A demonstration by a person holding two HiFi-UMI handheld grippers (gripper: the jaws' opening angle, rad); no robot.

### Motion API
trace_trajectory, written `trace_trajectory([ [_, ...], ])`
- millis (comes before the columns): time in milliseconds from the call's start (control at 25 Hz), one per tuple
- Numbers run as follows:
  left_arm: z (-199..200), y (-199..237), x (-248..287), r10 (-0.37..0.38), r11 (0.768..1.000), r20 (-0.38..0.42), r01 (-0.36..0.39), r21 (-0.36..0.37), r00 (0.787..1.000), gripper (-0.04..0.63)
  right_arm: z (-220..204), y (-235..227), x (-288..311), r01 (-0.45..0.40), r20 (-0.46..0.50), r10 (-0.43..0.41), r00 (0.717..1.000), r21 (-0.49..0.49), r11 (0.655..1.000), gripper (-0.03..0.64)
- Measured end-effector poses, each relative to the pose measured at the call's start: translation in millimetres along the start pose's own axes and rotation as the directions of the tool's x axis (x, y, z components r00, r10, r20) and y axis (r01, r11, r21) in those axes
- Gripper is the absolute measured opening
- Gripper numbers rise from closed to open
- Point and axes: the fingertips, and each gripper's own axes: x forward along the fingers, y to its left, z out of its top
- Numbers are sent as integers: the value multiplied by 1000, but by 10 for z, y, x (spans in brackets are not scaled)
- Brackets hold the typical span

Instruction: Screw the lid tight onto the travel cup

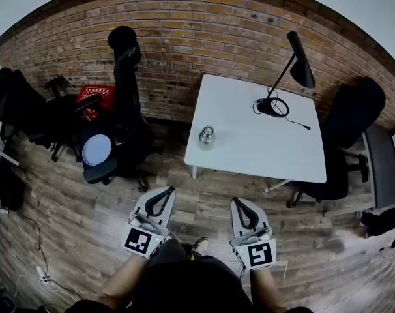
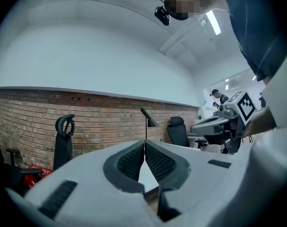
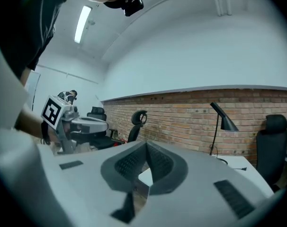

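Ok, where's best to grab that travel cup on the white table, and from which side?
Probably its round body below the top, with the left hand-held gripper coming level from the near edge of the table: the travel cup stands upright close to that edge, and the lamp sits well behind it.

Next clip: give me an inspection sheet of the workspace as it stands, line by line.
Surface: white table, holding only the cup and lamp.
Job's things: cup upright near the table's left edge; lid seems on, tightness cannot be told.
Clutter: lamp at the table's far side.
Grippers: left gripper and right gripper both shut, empty, over the floor short of the table.
Cables: lamp cable on the table; floor cable at left.
Surroundings: brick wall, chairs, red crate.
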Motion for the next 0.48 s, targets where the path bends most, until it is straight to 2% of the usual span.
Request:
trace_trajectory([
  [280,-120,-51,46,16,1000,-33,-16,2,999,26,-241,-80,-86,-12,-54,14,998,50,999,12],
  [480,-304,87,235,9,1000,-43,-9,-8,999,26,-334,-125,128,-22,-86,26,996,48,999,12],
])
